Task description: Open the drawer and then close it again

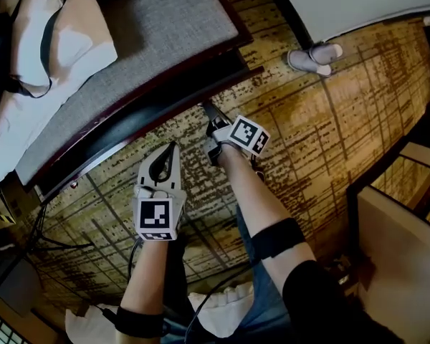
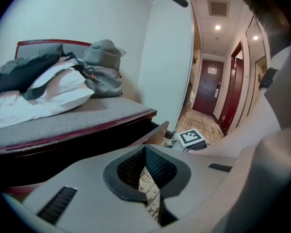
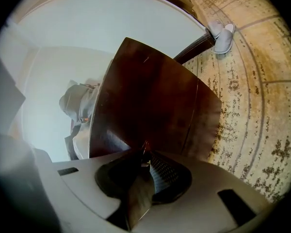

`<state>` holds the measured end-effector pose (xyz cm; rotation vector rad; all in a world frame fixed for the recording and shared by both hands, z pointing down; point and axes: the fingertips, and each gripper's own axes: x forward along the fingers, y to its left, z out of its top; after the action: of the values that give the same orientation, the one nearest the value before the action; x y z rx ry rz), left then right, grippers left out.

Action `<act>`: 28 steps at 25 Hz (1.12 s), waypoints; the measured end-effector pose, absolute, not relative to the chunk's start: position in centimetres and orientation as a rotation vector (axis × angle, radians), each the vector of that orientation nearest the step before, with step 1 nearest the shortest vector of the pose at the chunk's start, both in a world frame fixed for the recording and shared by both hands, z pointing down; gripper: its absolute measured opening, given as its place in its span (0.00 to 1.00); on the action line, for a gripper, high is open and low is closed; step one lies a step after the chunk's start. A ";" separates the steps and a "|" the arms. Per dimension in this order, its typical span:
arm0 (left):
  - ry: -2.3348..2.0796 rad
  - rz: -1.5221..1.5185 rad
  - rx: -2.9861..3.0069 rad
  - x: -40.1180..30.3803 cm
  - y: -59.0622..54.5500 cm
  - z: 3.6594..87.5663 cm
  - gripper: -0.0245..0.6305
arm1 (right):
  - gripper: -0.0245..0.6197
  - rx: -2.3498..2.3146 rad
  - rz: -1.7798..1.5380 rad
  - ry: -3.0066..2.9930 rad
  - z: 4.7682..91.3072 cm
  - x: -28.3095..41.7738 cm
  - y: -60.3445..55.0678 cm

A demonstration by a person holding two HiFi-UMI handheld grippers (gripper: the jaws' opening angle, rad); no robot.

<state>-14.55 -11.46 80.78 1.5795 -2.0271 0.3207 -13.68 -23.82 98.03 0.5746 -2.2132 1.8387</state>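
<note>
With its 2 jaws clamped on the edge of the dark red-brown wooden drawer front [image 3: 150, 96], which juts partly out beneath the grey-cushioned bench [image 1: 129, 41], the right gripper [image 3: 144, 154] should, I'd say, travel straight and level along the runners, well clear of the closed, empty left gripper [image 1: 172, 149].

drawer [image 3: 150, 96] handle hidden btw right gripper [image 3: 144, 155] jaws, prob gripped, grey bench [image 1: 129, 41] cut off top-left

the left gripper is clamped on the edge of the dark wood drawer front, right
Not the left. The right gripper is clamped on the edge of the dark wood drawer front, as the right gripper view shows. The left gripper is shut on nothing.
</note>
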 end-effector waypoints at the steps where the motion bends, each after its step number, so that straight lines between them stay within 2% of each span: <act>1: -2.011 0.333 1.605 -13.9 -11.4 80.7 0.04 | 0.15 0.575 1.836 -2.206 98.0 -13.1 -23.5; 16: -1.837 0.400 1.823 -4.6 -10.8 78.9 0.04 | 0.15 0.618 1.821 -2.128 98.0 -3.5 -19.1; 28: -1.802 0.402 1.868 -1.7 -11.1 77.2 0.04 | 0.16 0.707 1.806 -2.039 98.1 3.1 -16.0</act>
<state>-1.71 -11.14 77.22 1.8679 -1.8016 0.4017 3.08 -16.01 98.07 0.7067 -2.0392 1.8059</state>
